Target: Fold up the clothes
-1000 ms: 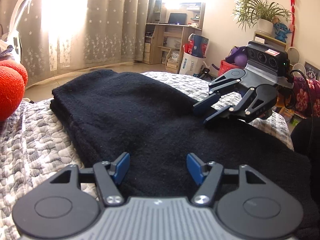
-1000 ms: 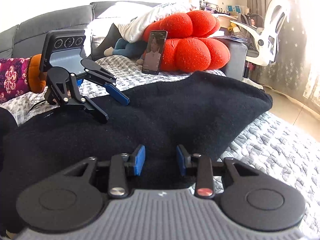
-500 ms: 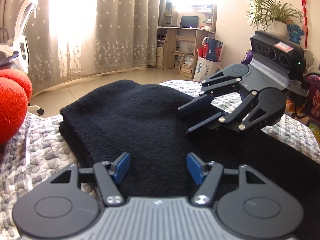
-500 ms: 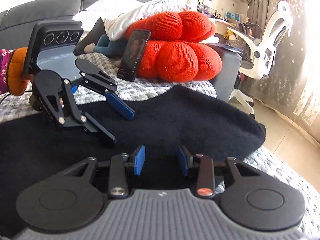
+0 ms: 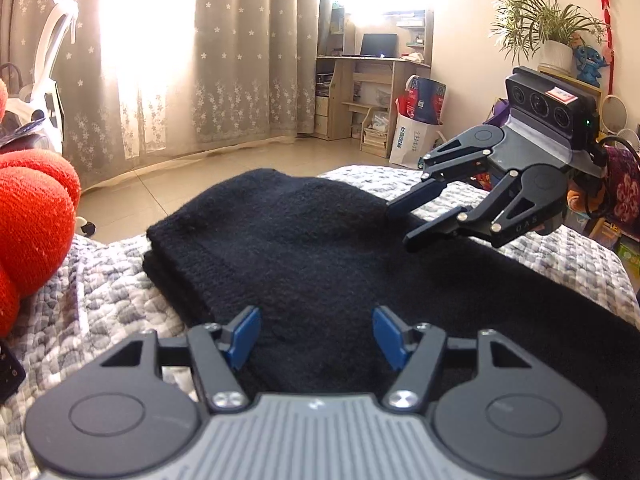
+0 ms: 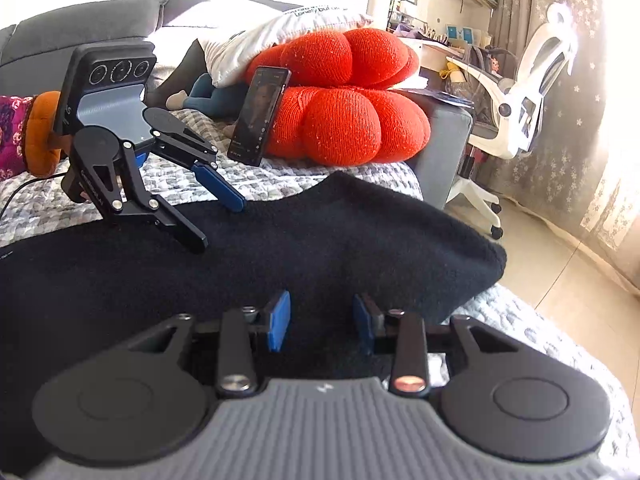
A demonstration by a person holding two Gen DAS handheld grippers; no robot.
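Both cams sit low on the back of their own hand-held gripper, tilted down a bit, super close to the black sweater (image 5: 320, 248). The left hand-held gripper (image 5: 316, 338) cam faces the curtains (image 5: 240, 60) and desk (image 5: 372, 80), with the right hand-held gripper (image 5: 404, 224) off to its right. The right one faces the red cushion (image 6: 348, 100) and sofa (image 6: 80, 20), catching the left hand-held gripper off to its left. Shared stuff: the sweater, quilted bed cover (image 5: 100, 280), white chair (image 6: 532, 92), cushion.
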